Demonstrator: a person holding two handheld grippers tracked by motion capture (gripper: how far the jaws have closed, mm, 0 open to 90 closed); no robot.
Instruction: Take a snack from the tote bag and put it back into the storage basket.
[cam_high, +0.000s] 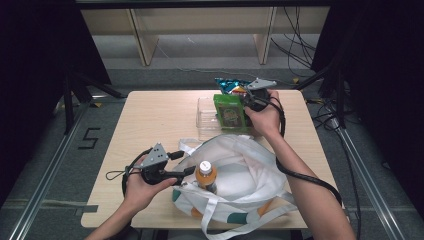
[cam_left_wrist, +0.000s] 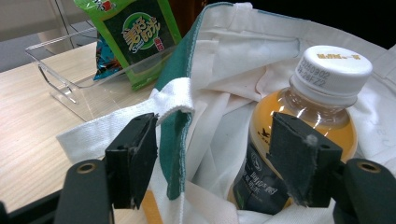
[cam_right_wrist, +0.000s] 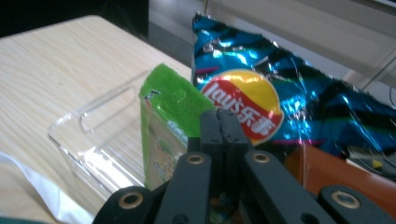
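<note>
The white tote bag (cam_high: 240, 175) is spread at 6 o'clock on the table (cam_high: 150, 115), its rim between the wide-open jaws of the left gripper (cam_high: 187, 171). The green snack packet (cam_high: 231, 111), upright in the clear tray (cam_high: 206, 116) at 12 o'clock, is pinched by the right gripper (cam_high: 248, 102).

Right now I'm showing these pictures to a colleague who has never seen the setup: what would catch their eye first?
Probably the white tote bag at the table's near edge, an orange drink bottle upright inside, with the open left gripper at its rim. Next, the green snack packet standing in the clear tray mid-table, pinched by the right gripper, and the blue Lay's bag behind it.
</note>
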